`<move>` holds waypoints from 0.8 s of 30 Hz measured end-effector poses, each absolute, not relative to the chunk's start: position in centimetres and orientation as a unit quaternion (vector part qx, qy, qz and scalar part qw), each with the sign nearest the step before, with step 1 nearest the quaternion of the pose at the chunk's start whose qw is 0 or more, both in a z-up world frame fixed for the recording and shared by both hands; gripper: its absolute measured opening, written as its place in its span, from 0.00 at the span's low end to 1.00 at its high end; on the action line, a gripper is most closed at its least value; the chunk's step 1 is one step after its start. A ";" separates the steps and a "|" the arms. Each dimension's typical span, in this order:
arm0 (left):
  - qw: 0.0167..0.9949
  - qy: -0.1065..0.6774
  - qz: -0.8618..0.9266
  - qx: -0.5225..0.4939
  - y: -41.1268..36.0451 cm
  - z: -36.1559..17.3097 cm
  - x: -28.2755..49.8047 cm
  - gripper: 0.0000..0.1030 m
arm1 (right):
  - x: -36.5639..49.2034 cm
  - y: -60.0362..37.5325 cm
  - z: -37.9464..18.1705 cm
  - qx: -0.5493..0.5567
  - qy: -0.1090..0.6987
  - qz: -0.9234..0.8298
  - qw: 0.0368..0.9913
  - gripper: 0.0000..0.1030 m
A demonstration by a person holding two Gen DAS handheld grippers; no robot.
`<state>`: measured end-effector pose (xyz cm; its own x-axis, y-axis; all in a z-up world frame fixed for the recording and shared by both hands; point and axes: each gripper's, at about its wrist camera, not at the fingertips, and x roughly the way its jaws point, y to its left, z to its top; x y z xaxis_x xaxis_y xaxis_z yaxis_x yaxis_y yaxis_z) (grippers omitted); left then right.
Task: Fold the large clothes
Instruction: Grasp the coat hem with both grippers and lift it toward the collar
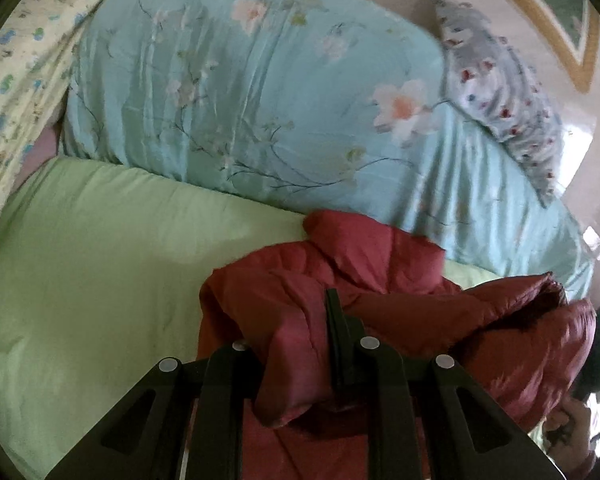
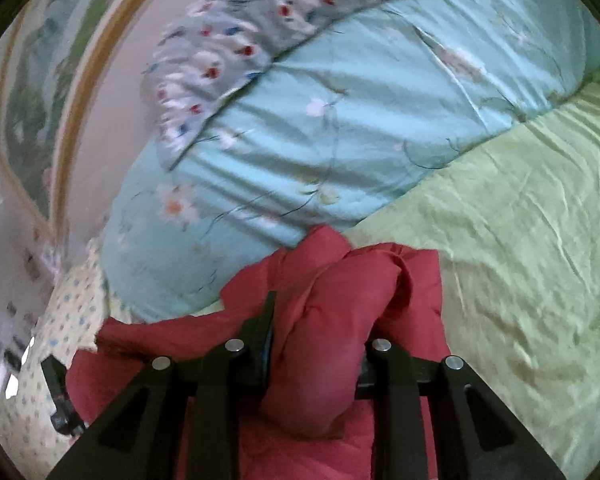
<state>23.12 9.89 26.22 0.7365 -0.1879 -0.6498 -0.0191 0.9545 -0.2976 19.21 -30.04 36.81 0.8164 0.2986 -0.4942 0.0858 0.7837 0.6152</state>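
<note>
Together, both grippers angle downward, pinching red jacket [image 1: 380, 280].

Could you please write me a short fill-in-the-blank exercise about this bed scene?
1. Both grippers are shut on the ____ jacket.
2. The jacket lies on a ____ sheet.
3. Behind the sheet sits a light blue quilt printed with ____.

Missing words: red; green; flowers

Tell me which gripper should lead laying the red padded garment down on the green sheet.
Probably left: the left gripper clamps the red garment beside bare green sheet. The right gripper sits nearer the blue quilt.
</note>
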 end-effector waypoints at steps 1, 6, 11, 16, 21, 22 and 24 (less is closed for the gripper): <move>0.918 0.367 -0.043 -0.144 9.9 25.9 24.4 0.18 | 20.1 -30.3 36.3 0.329 0.299 0.053 0.894 0.26; 0.907 0.400 -0.021 -0.132 9.5 23.4 29.9 0.19 | 24.3 -30.4 34.0 0.324 0.321 0.027 0.889 0.27; 0.897 0.416 -0.010 -0.150 9.8 20.9 34.2 0.22 | 27.6 -30.5 31.7 0.321 0.334 0.008 0.886 0.28; 0.889 0.430 0.001 -0.160 9.9 18.4 37.7 0.23 | 30.3 -30.5 29.7 0.313 0.340 -0.004 0.887 0.29; 0.896 0.417 -0.005 -0.154 9.7 19.0 36.6 0.28 | 32.3 -30.9 27.6 0.317 0.350 -0.019 0.881 0.29; 0.898 0.413 -0.008 -0.149 9.6 19.5 35.9 0.32 | 32.6 -30.9 27.4 0.316 0.351 -0.020 0.881 0.29; 0.908 0.397 -0.007 -0.133 9.2 20.6 33.8 0.43 | 32.9 -30.9 27.0 0.314 0.350 -0.022 0.882 0.29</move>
<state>33.81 9.23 20.55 0.6853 -0.1185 -0.7185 -0.0926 0.9645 -0.2473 32.89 -30.87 27.03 0.7536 0.1818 -0.6317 0.2579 0.8021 0.5386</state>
